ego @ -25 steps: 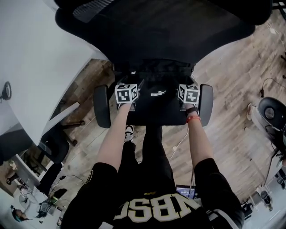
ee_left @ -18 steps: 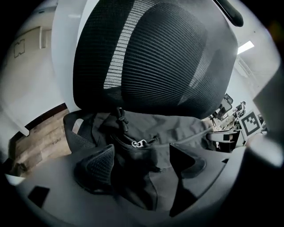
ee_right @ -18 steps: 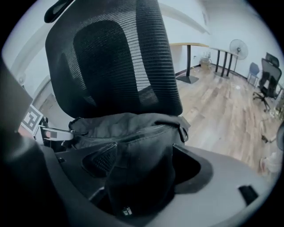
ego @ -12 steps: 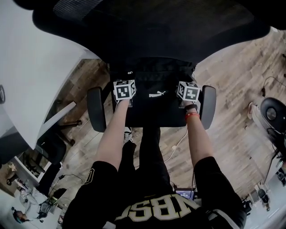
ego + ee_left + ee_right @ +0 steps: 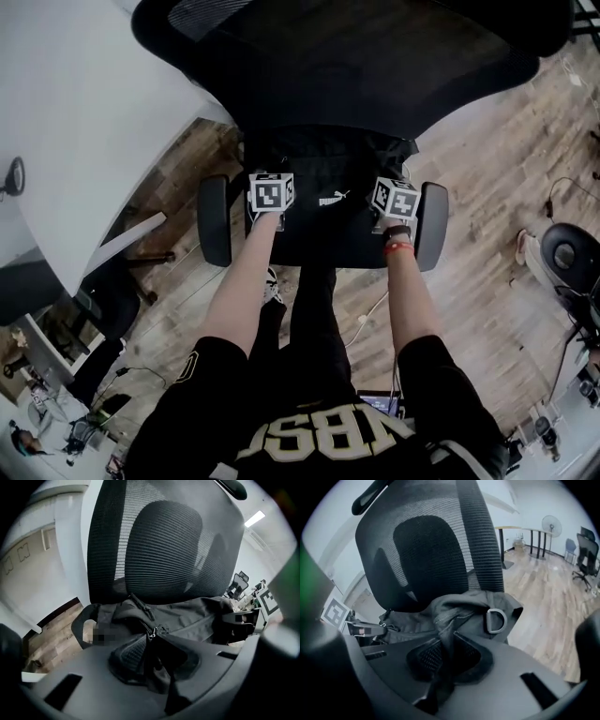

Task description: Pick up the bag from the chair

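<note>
Wood-plank floor (image 5: 487,178) spreads under a black mesh chair (image 5: 356,66), and on its seat, against the backrest, rests the black bag (image 5: 328,199). The left gripper (image 5: 152,648) has just been closing, and its fingers now pinch a fold of the bag's fabric beside the zipper (image 5: 151,631). The right gripper (image 5: 443,658) has likewise been closing, and its fingers clamp a fold near a metal D-ring (image 5: 496,619). The armrests (image 5: 215,220) stand just outside both grippers.
</note>
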A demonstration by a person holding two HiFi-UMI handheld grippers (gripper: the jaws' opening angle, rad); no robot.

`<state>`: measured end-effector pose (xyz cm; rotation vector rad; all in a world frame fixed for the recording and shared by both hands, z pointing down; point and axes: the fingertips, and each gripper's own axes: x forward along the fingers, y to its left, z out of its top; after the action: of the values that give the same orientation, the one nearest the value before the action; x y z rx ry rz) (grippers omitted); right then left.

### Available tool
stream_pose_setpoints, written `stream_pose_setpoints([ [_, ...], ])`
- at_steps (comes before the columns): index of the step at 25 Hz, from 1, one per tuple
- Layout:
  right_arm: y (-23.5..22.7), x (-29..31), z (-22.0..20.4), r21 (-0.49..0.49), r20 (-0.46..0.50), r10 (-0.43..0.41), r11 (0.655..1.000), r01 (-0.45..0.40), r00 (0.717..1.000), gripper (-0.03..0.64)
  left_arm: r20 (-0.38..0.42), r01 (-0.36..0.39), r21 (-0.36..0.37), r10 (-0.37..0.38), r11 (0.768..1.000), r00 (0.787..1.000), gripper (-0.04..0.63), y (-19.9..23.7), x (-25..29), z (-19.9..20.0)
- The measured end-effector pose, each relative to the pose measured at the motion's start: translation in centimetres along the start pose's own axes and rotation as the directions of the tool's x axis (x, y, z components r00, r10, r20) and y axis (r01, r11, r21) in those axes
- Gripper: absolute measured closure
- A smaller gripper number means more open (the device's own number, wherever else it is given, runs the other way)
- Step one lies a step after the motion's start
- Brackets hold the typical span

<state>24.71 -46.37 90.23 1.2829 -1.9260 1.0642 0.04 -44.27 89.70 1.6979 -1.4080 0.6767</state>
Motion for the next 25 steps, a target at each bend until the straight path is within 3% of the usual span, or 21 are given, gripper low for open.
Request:
stream_pose_setpoints([
  [4,2.2,-2.8,1.2,-0.034,0.02,-0.011,0.999,0.012,1.0,0.581,0.018,0.009,0.003,-0.009,1.0,1.0,0.522,-0.1,-3.0,0.4],
  [10,4.4,-7.7,1.1,0.002,0.069,-0.028,1.0,0.028,0.997,0.581,0.08,0.026,-0.006,-0.026,1.0,0.997,0.523,-1.5,-8.3,1.4],
  [15,6.4,-12.7,0.9,0.018,0.108,-0.076,0.997,0.074,0.991,0.581,0.124,0.051,0.04,-0.056,0.998,0.991,0.523,-2.7,-13.1,1.8],
  [25,13.5,-22.7,0.4,0.003,0.186,-0.076,0.997,0.077,0.98,0.581,0.242,0.061,0.092,-0.082,0.994,0.967,0.525,-3.6,-25.2,2.4],
])
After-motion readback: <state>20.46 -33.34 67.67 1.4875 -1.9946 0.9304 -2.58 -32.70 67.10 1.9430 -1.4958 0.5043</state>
